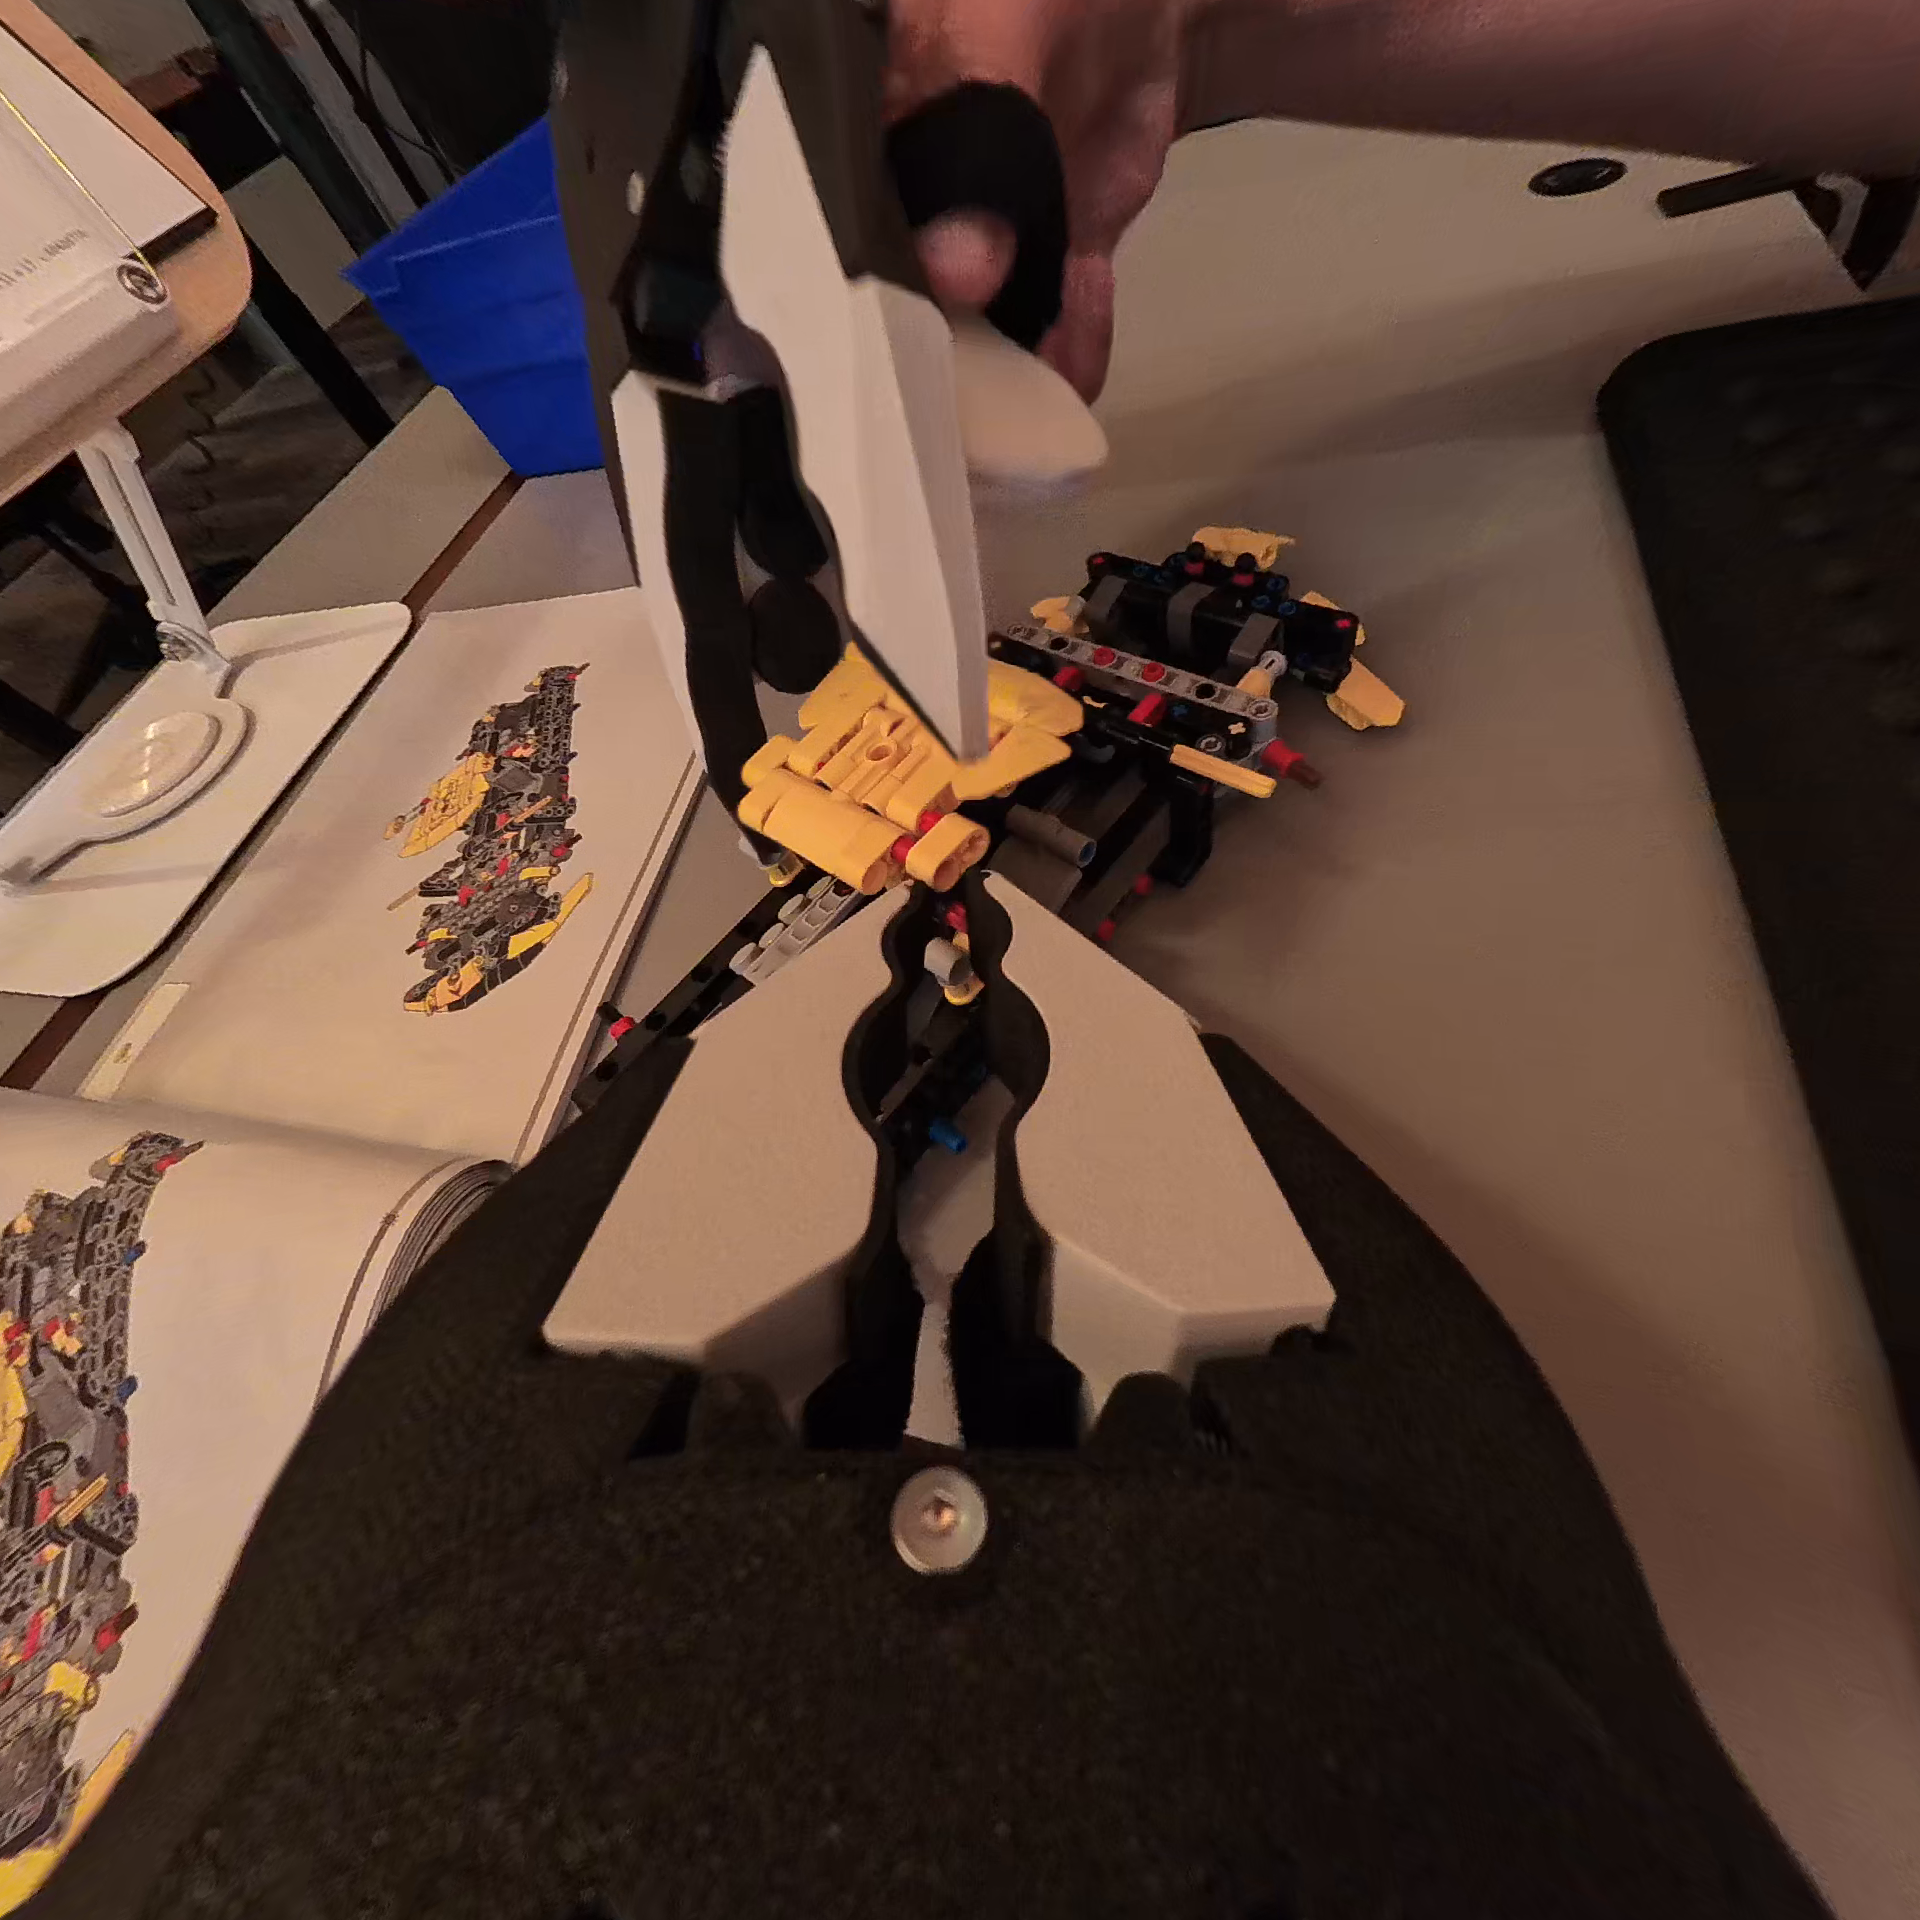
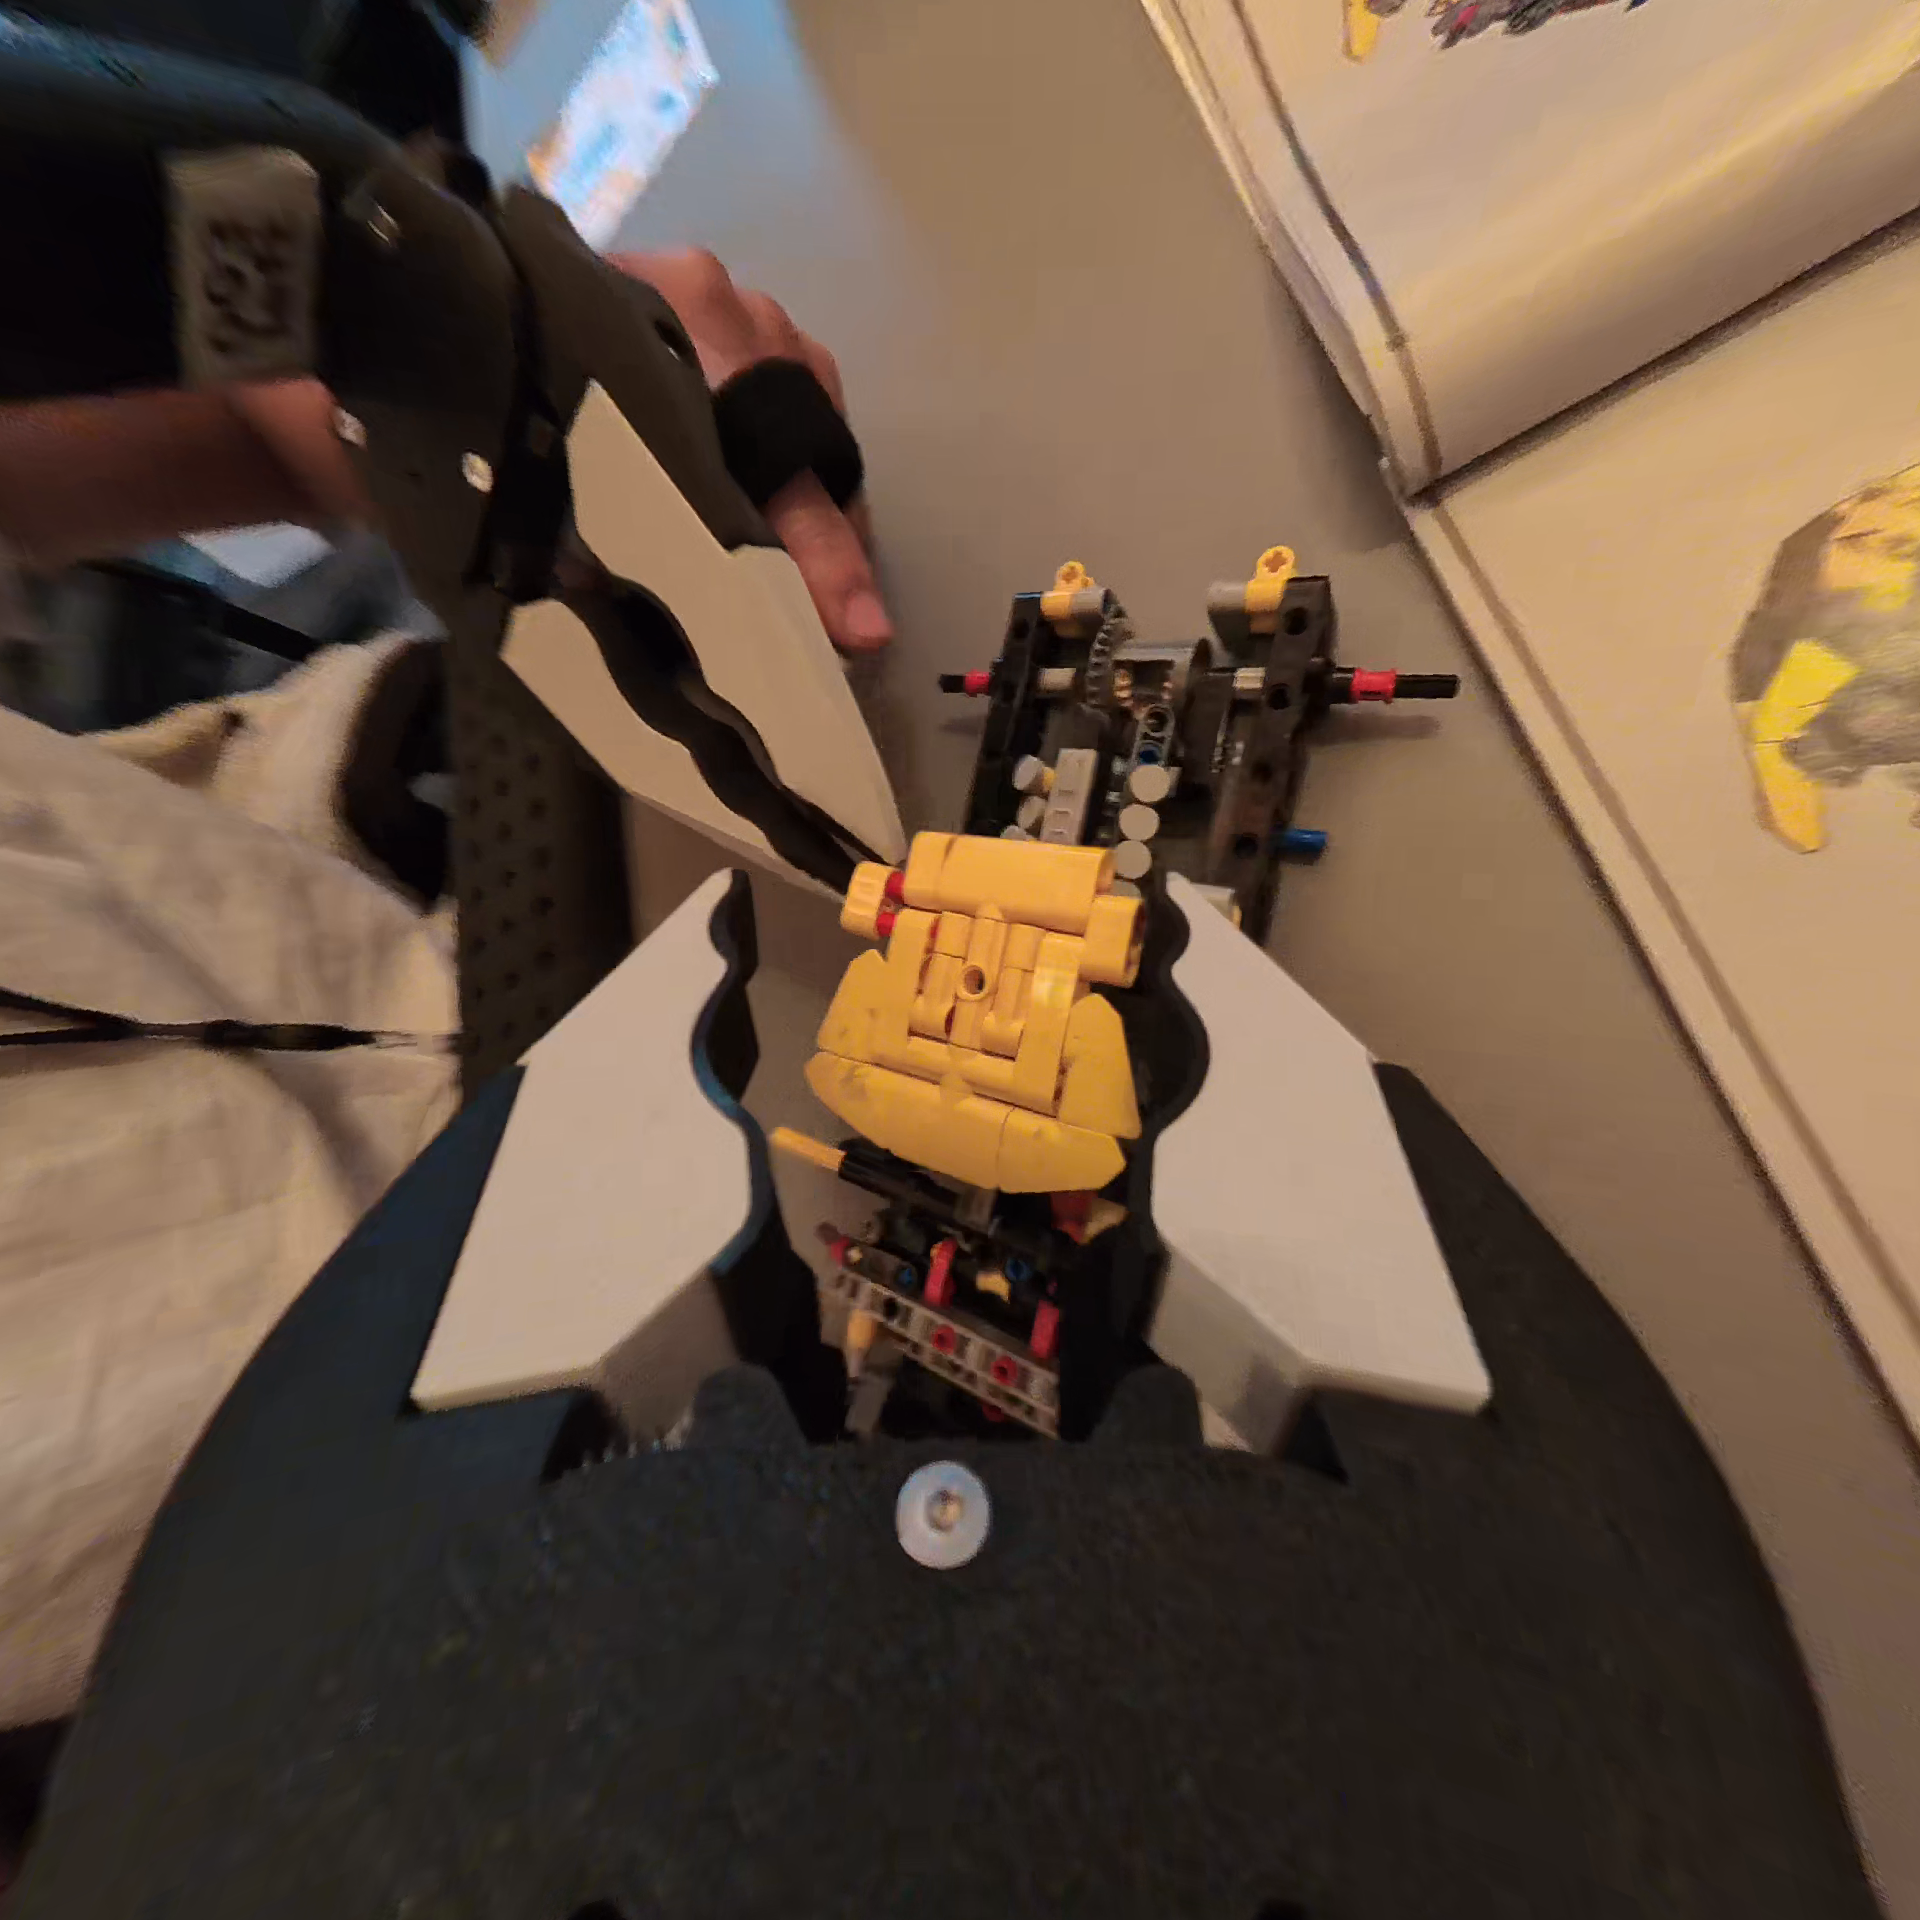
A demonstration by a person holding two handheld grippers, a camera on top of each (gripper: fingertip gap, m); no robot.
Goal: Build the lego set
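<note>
A yellow lego sub-assembly (image 1: 831, 805) (image 2: 977, 1039) sits over the black and grey chassis (image 1: 1195, 644) (image 2: 1143, 727), which lies on the white table (image 1: 1455, 1039). My right gripper (image 2: 951, 883) is open. Its jaws stand wide apart on either side of the yellow piece, with small gaps showing. In the left wrist view it (image 1: 857, 795) comes down from above. My left gripper (image 1: 961, 883) is shut. Its tips rest against the yellow piece's end by a red pin, which the right wrist view (image 2: 873, 868) also shows. Whether it pinches anything is hidden.
Open instruction booklets (image 1: 364, 883) lie to the left of the chassis and show at the right edge of the right wrist view (image 2: 1662, 727). A blue bin (image 1: 488, 301) stands beyond the table. A white stand base (image 1: 156, 758) is far left. A black mat (image 1: 1787, 623) is at the right. The grippers are tip to tip, or close to it.
</note>
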